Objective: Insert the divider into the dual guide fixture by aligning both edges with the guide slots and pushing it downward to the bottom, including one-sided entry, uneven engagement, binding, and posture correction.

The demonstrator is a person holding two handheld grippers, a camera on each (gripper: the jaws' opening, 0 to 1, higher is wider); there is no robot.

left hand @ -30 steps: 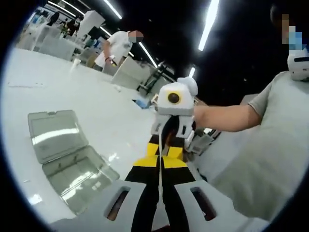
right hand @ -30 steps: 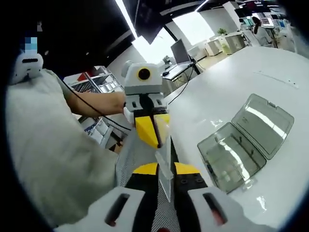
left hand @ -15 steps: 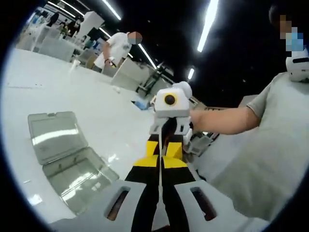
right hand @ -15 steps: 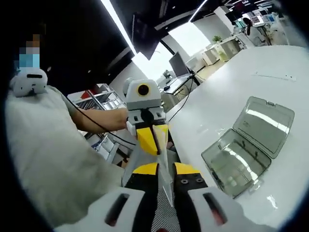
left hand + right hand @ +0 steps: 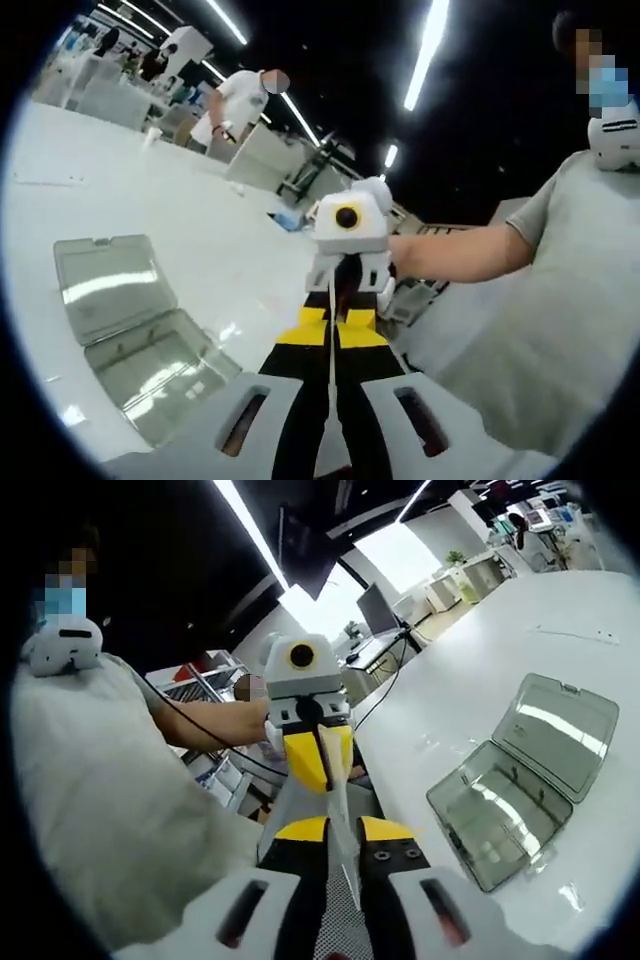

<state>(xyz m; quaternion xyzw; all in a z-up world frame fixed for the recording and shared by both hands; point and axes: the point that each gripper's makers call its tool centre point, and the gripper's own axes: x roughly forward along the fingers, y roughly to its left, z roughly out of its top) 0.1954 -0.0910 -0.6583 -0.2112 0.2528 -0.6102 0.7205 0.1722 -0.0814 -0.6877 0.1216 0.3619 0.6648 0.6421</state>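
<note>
Divider carried between both tongs, not yet at the fixture

Left tongs (image 5: pixel 331 400) and right tongs (image 5: pixel 343 875) each pinch an end of the thin clear divider (image 5: pixel 340 810), held off the bench (image 5: pixel 470 690). Next, I judge: line both edges over the slots of the open clear case (image 5: pixel 525 775) lying beside the tongs.

Both grippers are held up in front of the person, pointing tip to tip. The left gripper (image 5: pixel 331 345) has its jaws pinched together on a thin clear divider (image 5: pixel 331 400) (seen edge-on), and the right gripper (image 5: pixel 336 832) clamps the same sheet, forearms bent inward.
</note>
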